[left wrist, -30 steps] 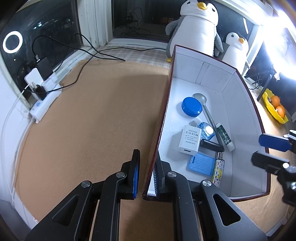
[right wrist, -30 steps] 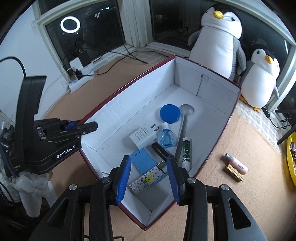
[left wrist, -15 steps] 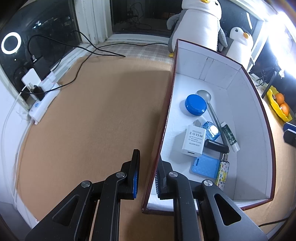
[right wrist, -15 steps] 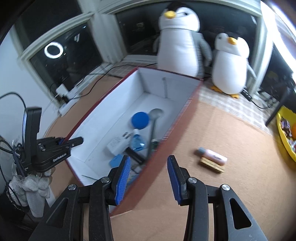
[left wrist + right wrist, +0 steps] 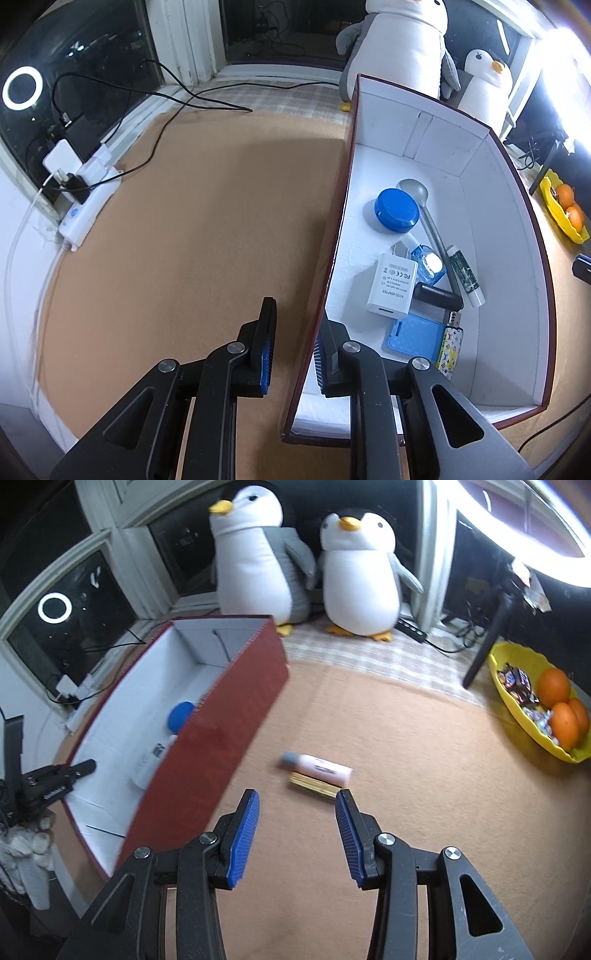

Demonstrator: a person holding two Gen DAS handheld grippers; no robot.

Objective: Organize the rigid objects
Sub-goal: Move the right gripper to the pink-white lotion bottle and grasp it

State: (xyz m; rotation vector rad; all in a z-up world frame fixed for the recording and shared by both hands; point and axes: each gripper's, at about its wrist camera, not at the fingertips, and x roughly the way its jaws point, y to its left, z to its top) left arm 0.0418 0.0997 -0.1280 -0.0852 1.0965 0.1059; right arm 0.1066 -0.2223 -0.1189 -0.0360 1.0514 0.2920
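A dark red box (image 5: 513, 206) with a white inside holds several items: a blue lid (image 5: 397, 210), a spoon (image 5: 424, 210), a white adapter (image 5: 391, 288), a blue card (image 5: 413, 338) and others. My left gripper (image 5: 293, 341) straddles the box's left wall, one finger either side, with a gap to the wall. The box shows in the right wrist view (image 5: 221, 731). My right gripper (image 5: 295, 834) is open and empty over the mat, just short of a pink bottle (image 5: 317, 768) and a gold bar (image 5: 314, 786) lying side by side.
Two plush penguins (image 5: 258, 554) stand behind the box. A yellow bowl (image 5: 517, 709) with oranges and sweets sits at the right. A power strip (image 5: 85, 210) with cables lies by the window at the left. The brown mat (image 5: 184, 240) is bare left of the box.
My right gripper has swung from above the box to the right, over the mat toward the pink bottle and gold bar. The left gripper stays astride the box wall.
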